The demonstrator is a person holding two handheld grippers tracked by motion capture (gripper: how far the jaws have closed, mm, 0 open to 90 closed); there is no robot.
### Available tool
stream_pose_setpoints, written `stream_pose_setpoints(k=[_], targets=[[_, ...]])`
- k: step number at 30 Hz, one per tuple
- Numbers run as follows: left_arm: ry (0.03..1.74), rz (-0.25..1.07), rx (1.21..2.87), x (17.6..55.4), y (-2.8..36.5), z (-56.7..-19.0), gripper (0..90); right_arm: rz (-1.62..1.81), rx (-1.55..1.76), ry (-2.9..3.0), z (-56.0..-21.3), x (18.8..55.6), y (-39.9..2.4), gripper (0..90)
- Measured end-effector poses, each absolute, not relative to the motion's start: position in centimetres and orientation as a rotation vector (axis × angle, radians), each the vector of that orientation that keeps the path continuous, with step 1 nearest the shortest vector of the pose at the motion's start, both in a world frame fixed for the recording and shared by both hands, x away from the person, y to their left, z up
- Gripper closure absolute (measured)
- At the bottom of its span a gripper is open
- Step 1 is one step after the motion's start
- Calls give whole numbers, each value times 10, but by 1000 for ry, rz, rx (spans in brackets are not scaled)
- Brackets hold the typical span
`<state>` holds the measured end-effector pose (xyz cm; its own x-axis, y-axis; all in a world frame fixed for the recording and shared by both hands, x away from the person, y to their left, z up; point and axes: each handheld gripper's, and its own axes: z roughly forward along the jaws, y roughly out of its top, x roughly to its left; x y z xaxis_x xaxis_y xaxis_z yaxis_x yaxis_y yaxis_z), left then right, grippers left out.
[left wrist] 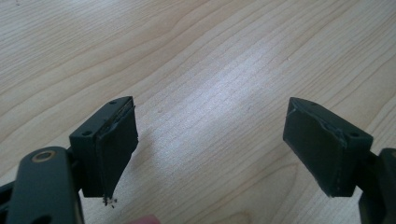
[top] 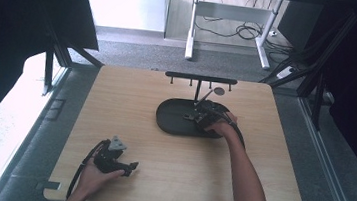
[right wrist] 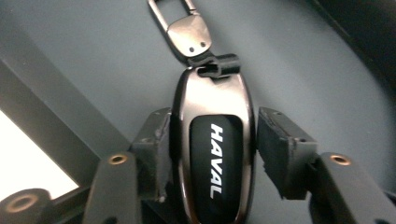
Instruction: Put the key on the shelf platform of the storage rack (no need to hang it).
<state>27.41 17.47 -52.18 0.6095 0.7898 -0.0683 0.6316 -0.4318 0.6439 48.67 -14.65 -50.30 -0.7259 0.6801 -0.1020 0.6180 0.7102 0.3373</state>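
While the high view placed the right hand-held gripper (top: 200,117) over the dark tray (top: 172,117) at 12 o'clock, its own view revealed jaws parted beside the HAVAL key fob (right wrist: 215,154); the left hand-held gripper (left wrist: 210,144) gaped above bare surface (left wrist: 210,70).

Key fob (right wrist: 215,154) chrome/blk, wht lettering; tray (right wrist: 299,60) dk grey

Left gripper (top: 132,166) low, jaws wide apart, right gripper (top: 196,116) extended forward, jaws parted
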Motion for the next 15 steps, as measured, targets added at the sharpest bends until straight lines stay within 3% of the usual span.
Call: stream_pose_setpoints(k=[9, 15], targets=[[1113, 323, 2203, 274, 174, -522, 180, 510, 1069, 2624, -483, 475, -145, 332], [1100, 336, 2194, 272, 173, -520, 181, 603, 1019, 2605, -469, 459, -145, 328]])
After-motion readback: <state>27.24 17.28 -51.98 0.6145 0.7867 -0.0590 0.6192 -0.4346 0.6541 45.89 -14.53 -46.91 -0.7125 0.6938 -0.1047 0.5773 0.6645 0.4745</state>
